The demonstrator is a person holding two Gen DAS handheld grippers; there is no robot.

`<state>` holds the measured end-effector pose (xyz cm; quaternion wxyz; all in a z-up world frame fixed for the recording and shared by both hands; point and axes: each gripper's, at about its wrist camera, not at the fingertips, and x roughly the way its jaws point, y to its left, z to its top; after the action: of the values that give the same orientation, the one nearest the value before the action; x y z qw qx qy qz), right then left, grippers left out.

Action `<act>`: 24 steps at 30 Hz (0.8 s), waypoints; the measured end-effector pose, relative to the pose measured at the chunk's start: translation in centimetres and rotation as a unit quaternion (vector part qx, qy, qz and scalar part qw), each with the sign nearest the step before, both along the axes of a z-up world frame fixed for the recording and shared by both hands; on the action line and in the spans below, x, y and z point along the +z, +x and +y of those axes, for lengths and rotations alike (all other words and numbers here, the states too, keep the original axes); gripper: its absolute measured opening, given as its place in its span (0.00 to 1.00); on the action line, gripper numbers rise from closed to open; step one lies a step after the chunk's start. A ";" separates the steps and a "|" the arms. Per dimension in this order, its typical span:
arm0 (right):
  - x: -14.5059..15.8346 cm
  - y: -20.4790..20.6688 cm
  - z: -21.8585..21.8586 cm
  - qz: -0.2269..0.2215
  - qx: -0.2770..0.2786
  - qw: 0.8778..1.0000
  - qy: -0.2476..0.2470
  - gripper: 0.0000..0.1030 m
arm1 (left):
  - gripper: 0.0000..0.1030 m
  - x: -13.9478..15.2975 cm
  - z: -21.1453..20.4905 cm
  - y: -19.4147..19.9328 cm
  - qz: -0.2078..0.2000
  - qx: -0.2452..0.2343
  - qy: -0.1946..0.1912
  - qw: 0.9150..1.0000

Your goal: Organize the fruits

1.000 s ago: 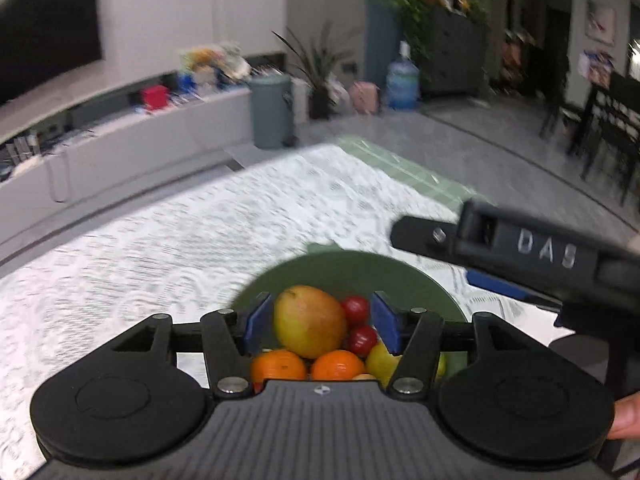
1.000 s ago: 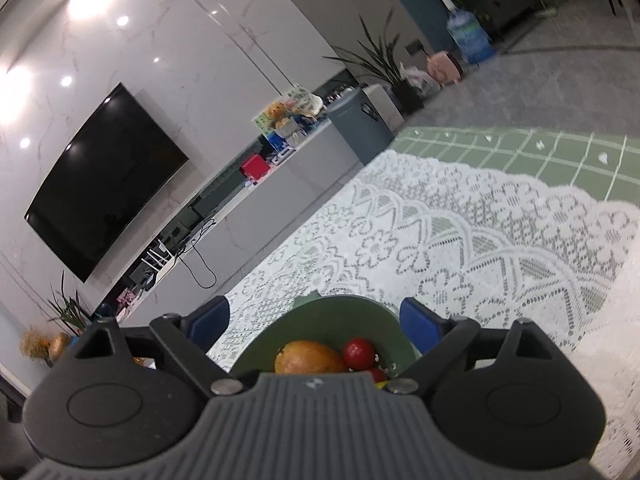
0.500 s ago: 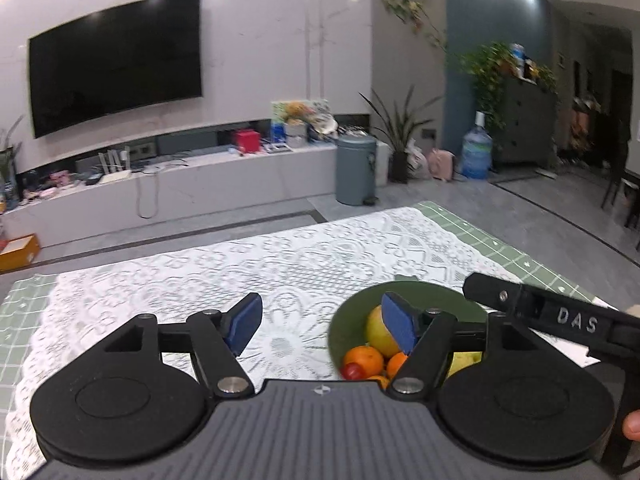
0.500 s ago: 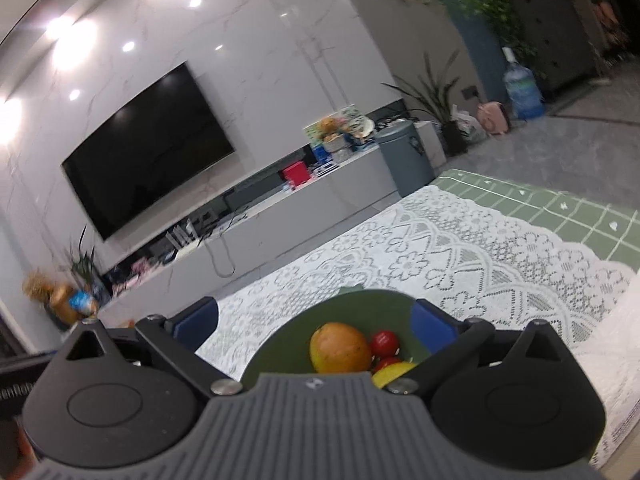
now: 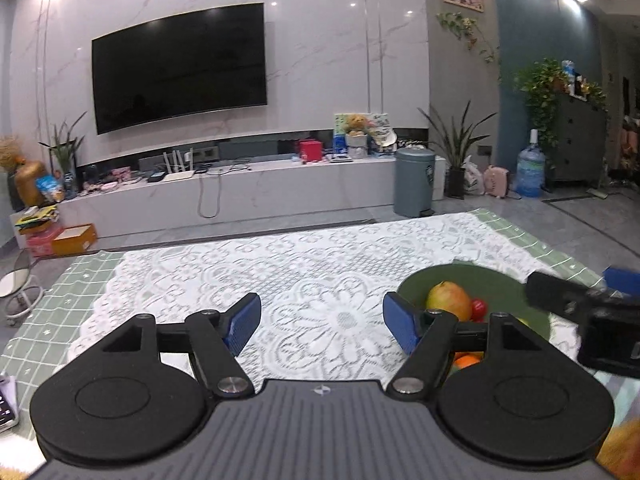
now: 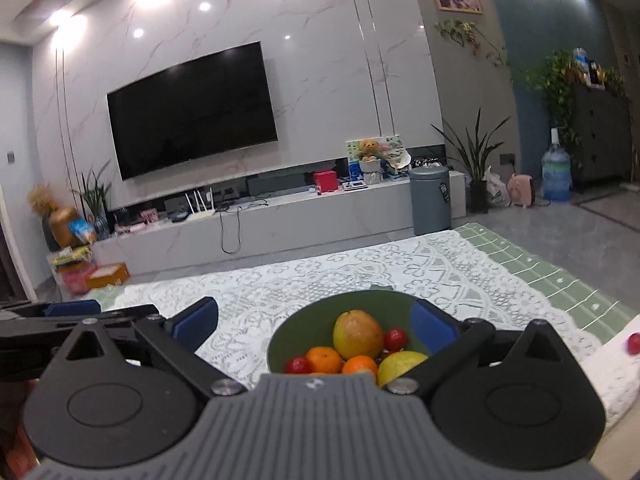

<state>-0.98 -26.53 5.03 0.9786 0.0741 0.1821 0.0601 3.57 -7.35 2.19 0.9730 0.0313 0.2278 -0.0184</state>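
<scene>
A dark green bowl (image 6: pixel 372 293) sits on the lace cloth and holds a mango (image 6: pixel 357 334), two oranges (image 6: pixel 324 359), a lemon (image 6: pixel 402 364) and red cherry tomatoes (image 6: pixel 395 338). My right gripper (image 6: pixel 314 318) hovers over the bowl's near side, wide open and holding nothing. My left gripper (image 5: pixel 322 320) is over bare lace to the left of the bowl (image 5: pixel 500 276); its jaws are opening with nothing between them. The mango (image 5: pixel 448 300) shows past its right finger. One small red fruit (image 6: pixel 634 343) lies on the table at far right.
A white lace cloth (image 5: pixel 320 264) covers a green checked tablecloth (image 5: pixel 56 304). Beyond the table's far edge are a TV console, a grey bin (image 5: pixel 414 182) and plants. A round stool (image 5: pixel 20 284) stands off the left edge.
The left gripper let go of the mango, opened wide and swung left off the bowl. The right gripper rolled level and rose a little, still over the bowl.
</scene>
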 end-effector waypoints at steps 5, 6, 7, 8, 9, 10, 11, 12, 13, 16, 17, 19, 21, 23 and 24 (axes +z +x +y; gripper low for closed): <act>0.0 -0.9 1.2 0.010 0.011 0.999 -0.040 0.96 | 0.84 -0.8 0.5 -0.8 0.006 -0.001 0.003 1.000; -0.3 -1.0 1.4 0.017 0.014 0.999 -0.042 0.96 | 0.84 -1.0 0.6 -0.8 0.010 -0.006 0.003 1.000; -0.8 -0.9 1.7 0.025 0.015 0.998 -0.047 0.96 | 0.84 -1.1 0.6 -0.9 0.012 -0.010 0.004 1.000; -1.3 -0.7 1.9 0.035 0.018 0.998 -0.054 0.96 | 0.84 -1.3 0.6 -0.9 0.013 -0.010 0.007 1.000; -1.8 -0.5 2.2 0.045 0.019 0.997 -0.060 0.96 | 0.84 -1.6 0.6 -0.9 0.014 -0.007 0.012 1.000; -2.2 -0.3 2.3 0.054 0.019 0.996 -0.065 0.96 | 0.84 -1.8 0.6 -1.0 0.013 -0.001 0.019 1.000; -2.6 -0.1 2.4 0.062 0.021 0.996 -0.068 0.96 | 0.84 -2.1 0.6 -1.0 0.013 0.001 0.023 1.000; -2.8 0.1 2.5 0.067 0.023 0.995 -0.069 0.96 | 0.84 -2.4 0.7 -1.1 0.014 0.001 0.026 1.000; -3.0 0.3 2.5 0.071 0.026 0.995 -0.067 0.96 | 0.84 -2.6 0.7 -1.0 0.019 0.000 0.025 1.000; -3.7 1.2 2.5 0.088 0.025 0.994 -0.061 0.96 | 0.84 -3.2 0.9 -0.6 0.045 -0.005 0.015 0.999; -3.8 1.5 2.6 0.092 0.025 0.994 -0.061 0.96 | 0.84 -3.4 1.0 -0.4 0.055 -0.003 0.013 0.998; -4.1 1.7 3.0 0.098 0.024 0.993 -0.066 0.96 | 0.84 -4.0 1.3 0.0 0.077 0.006 0.008 0.997; -4.4 1.9 3.3 0.102 0.027 0.992 -0.071 0.96 | 0.84 -4.4 1.7 0.3 0.094 0.009 -0.001 0.995; -4.5 2.1 3.5 0.107 0.030 0.991 -0.072 0.96 | 0.84 -4.9 2.0 0.4 0.103 0.013 -0.004 0.995; -4.5 2.1 3.4 0.110 0.028 0.991 -0.074 0.96 | 0.84 -5.0 2.1 0.4 0.106 0.016 -0.002 0.994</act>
<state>1.16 -23.08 0.50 0.9535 0.0024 0.2943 0.0656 3.94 -5.22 -2.83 0.9437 0.0237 0.3299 -0.0068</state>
